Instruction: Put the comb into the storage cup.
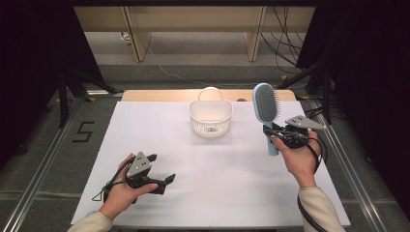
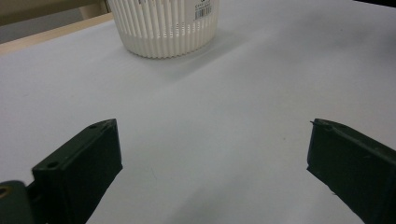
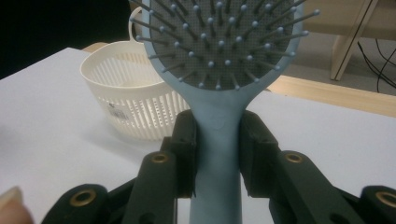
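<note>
Black pads of the right claw [image 3: 217, 154] pressed from both sides on the neck of the pale blue hairbrush [image 3: 219, 70], just under the bristled head, and held it upright. From the high view the same brush [image 1: 266, 107] stood above the right side of the white worktop [image 1: 159, 145], head up and bristles turned toward the person, with the tail of its handle hanging below the grip. A cream slotted basket [image 1: 211, 119] with a loop handle sat near the middle of the far edge, to the left of the brush and apart from it.

The left claw [image 1: 163, 182] rested low over the near left of the worktop, its jaws spread wide with nothing between them.

The brush looked light and stiff, a moulded plastic body unlikely to bend or break. Its smooth handle seemed the slippery part, so a hold at the narrow neck, where the head flares out above the pads, appeared the safest against sliding. The pins looked springy and offered no sound purchase; the head, being broad, would probably overfill the jaws.
</note>
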{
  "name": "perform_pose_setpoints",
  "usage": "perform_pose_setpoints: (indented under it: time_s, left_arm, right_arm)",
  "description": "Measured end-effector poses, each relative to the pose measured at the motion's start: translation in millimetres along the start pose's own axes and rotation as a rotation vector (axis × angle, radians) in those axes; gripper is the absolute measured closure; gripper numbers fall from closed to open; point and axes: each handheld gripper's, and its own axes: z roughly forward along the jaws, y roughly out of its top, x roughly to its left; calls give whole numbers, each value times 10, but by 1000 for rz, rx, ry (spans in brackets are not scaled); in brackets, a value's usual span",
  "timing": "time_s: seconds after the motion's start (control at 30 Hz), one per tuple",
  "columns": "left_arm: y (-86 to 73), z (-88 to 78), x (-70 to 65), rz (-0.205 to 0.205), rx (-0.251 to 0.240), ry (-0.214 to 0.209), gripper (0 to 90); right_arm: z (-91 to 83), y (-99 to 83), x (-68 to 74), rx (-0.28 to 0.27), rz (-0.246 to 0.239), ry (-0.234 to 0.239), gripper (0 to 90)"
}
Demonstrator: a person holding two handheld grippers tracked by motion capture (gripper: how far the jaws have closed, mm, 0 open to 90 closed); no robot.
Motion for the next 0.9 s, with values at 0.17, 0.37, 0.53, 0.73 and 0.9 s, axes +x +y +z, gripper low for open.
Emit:
perform_pose_setpoints:
  time_s: [0.17, 0.37, 0.53, 0.73, 0.9]
  left_arm:
    - [0, 0, 0, 0, 0, 0, 24]
    - [1, 1, 1, 1, 2, 0, 23]
    - [1, 2, 0, 1, 2, -1, 24]
    - [2, 2, 1, 0, 1, -1, 24]
    - [2, 2, 1, 0, 1, -1, 24]
  right_arm:
    - [2, 11, 7, -9, 1, 1, 705]
    - [8, 36, 16, -18, 3, 2, 705]
    - [13, 48, 27, -23, 4, 3, 705]
    - [25, 57, 40, -28, 4, 5, 705]
    - [28, 67, 44, -34, 4, 5, 705]
